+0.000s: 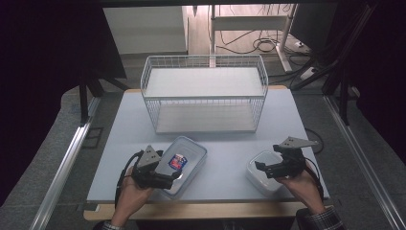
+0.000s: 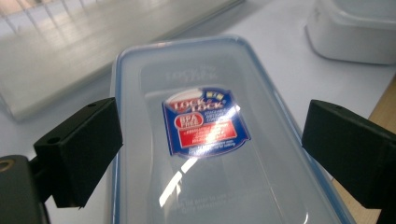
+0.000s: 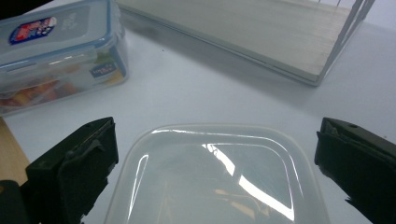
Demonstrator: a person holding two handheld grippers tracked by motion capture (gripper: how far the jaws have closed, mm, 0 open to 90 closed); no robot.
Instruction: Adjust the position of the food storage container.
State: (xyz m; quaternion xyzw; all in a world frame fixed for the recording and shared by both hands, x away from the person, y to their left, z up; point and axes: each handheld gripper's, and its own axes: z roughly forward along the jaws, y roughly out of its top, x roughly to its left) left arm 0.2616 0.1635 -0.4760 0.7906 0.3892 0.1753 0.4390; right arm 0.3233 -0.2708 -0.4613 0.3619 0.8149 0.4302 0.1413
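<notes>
Black two-jaw left tool [image 1: 165, 178] and right tool [image 1: 262, 167], grey triangular top plates, black trailing cables, plaid cuff [image 1: 321, 219]

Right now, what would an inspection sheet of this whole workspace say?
Surface: pale grey tabletop with a wooden front edge.
Job's things: clear rectangular plastic box with blue-rimmed lid and red-blue sticker; white squarish plastic tub with translucent lid.
Clutter: white wire basket at the back.
Grippers: left claw open, astride the clear box; right claw open, astride the tub.
Cables: loose cables on the floor beyond.
Surroundings: dark curtains on the sides.
</notes>
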